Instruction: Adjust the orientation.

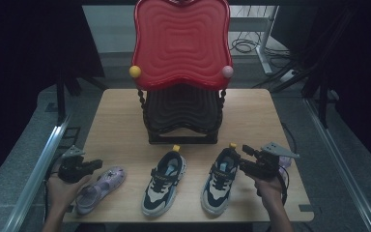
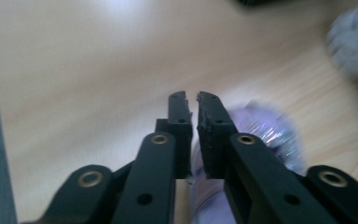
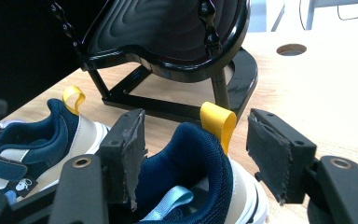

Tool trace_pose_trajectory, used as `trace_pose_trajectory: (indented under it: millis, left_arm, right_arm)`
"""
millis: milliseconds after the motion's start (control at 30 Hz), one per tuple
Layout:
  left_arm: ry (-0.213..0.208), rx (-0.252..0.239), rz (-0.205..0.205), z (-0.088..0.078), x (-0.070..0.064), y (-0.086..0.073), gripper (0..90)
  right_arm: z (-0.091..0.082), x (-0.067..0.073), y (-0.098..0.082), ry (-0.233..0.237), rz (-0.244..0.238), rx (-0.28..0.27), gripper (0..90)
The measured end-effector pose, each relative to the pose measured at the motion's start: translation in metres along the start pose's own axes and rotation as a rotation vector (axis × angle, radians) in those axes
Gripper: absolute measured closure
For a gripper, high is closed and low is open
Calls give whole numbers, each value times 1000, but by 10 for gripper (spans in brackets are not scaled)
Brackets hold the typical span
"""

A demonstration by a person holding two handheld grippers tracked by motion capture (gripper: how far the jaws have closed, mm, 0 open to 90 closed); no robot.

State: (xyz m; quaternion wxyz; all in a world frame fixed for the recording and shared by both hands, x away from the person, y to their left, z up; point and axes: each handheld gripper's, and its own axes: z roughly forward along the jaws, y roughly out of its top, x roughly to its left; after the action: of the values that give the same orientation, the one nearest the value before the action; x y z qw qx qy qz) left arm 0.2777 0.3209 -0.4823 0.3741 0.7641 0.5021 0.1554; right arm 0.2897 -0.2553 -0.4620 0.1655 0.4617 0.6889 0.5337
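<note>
The right gripper (image 3: 196,154) has its jaws spread wide around the navy sneaker's (image 3: 191,177) heel, pads apart from it. The left gripper (image 2: 192,100), jaws narrowly parted and empty, hovers over the lilac shoe (image 2: 265,135), left of that sneaker.

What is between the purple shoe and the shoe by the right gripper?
Another navy-and-white shoe stands between the purple shoe and the one at the right gripper, in the high view.

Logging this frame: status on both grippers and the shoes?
Left gripper nearly closed, empty, above lilac shoe. Right gripper open astride navy-and-white sneaker's heel. Black-and-red tiered rack just beyond.
</note>
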Motion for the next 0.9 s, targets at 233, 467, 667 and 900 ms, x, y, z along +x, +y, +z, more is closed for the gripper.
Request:
trace_pose_trajectory:
  millis: [233, 467, 667, 900]
  left_arm:
    - [-41, -78, 19, -9, -23, 26, 641]
    - [-93, -181, 7, -23, -41, 48, 527]
    - [-129, -266, -14, -29, -56, 63, 501]
    - [-167, -269, -15, -18, -64, 65, 496]
  right_arm:
    - [-1, 0, 0, -1, 0, -4, 376]
    - [-3, -2, 0, -7, 7, -9, 376]
    - [-5, -3, -2, -10, 2, -5, 376]
    - [-24, -12, -3, -44, -16, -21, 376]
